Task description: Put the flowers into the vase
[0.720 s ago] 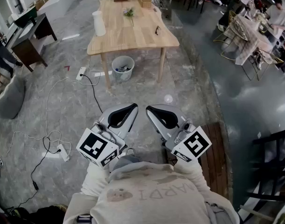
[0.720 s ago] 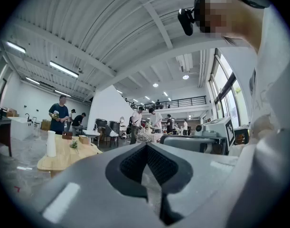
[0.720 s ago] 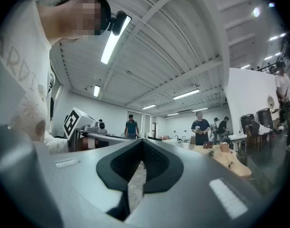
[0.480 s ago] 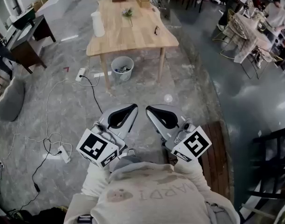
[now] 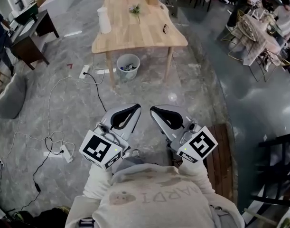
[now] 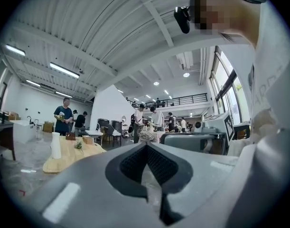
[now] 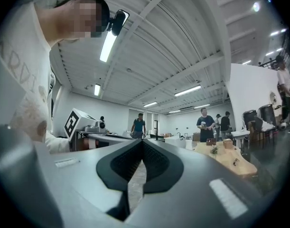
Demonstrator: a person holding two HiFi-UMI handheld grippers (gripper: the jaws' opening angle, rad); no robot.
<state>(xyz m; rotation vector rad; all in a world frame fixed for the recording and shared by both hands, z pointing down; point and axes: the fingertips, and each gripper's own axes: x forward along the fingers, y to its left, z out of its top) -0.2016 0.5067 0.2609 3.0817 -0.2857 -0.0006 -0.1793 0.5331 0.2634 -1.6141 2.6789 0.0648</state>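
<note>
Flowers (image 5: 135, 9) are on the far tabletop (image 5: 145, 34), not picked up yet. You're well short of them.

A small green sprig lies flat toward the back of the pale wooden top, well apart from the tall white vase (image 5: 104, 20), which stands upright by the left edge and looks smooth and rigid. The left hand-held gripper (image 5: 133, 109) and right hand-held gripper (image 5: 156, 111) both have jaws closed tip to tip with nothing in them; only floor (image 5: 192, 89) shows through the teardrop gap between the black ribbed pads (image 6: 133, 164). You hold them side by side near your chest, pointing at the table, which reads as a carry pose for the walk-up. Grey bin (image 5: 128, 66) under the tabletop and cables (image 5: 53, 140) on your left: mind those.
</note>
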